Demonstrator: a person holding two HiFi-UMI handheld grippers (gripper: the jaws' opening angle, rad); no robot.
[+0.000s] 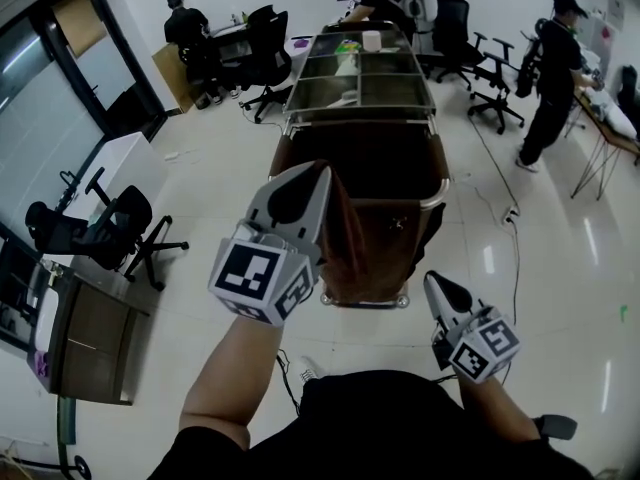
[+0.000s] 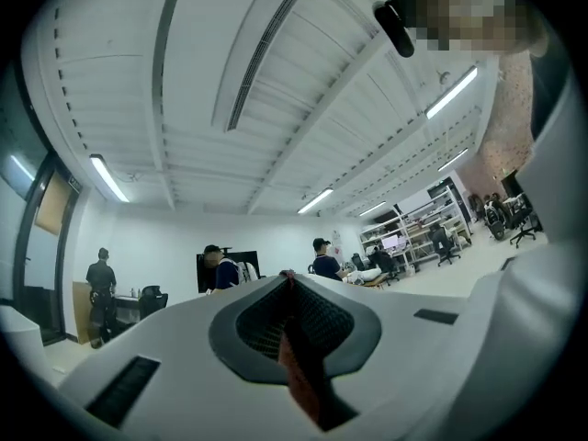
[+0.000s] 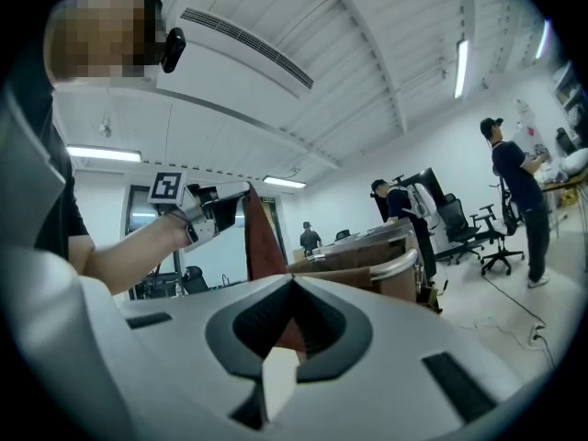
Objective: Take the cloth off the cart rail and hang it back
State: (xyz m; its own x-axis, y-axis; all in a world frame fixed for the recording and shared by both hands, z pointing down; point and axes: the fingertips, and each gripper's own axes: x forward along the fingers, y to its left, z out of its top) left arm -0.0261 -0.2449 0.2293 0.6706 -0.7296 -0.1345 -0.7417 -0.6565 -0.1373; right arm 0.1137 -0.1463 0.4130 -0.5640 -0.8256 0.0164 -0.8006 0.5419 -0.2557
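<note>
Left claw (image 1: 318, 176) clamps the cloth (image 1: 350, 238) by its top edge; right claw (image 1: 438, 282), at five o'clock from it, pinches a lower part. Light and limp, it is probably best held by two corners.

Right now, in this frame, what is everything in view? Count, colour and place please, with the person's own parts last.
cloth: one, brown, lifted at one end above the near end of the cart
cart: one, steel rail and frame with brown sides, centre of the floor
trays: several, steel, on the cart's far top
office chairs: several, black, at left, back and right
other people: three, dark clothes, at the back and right
cabinet: one, grey, bottom left
cable: one, black, on the floor right of the cart
left gripper: one, white, raised, shut on the cloth
right gripper: one, white, lower right by the cart's near corner, shut on the cloth as far as its view shows
</note>
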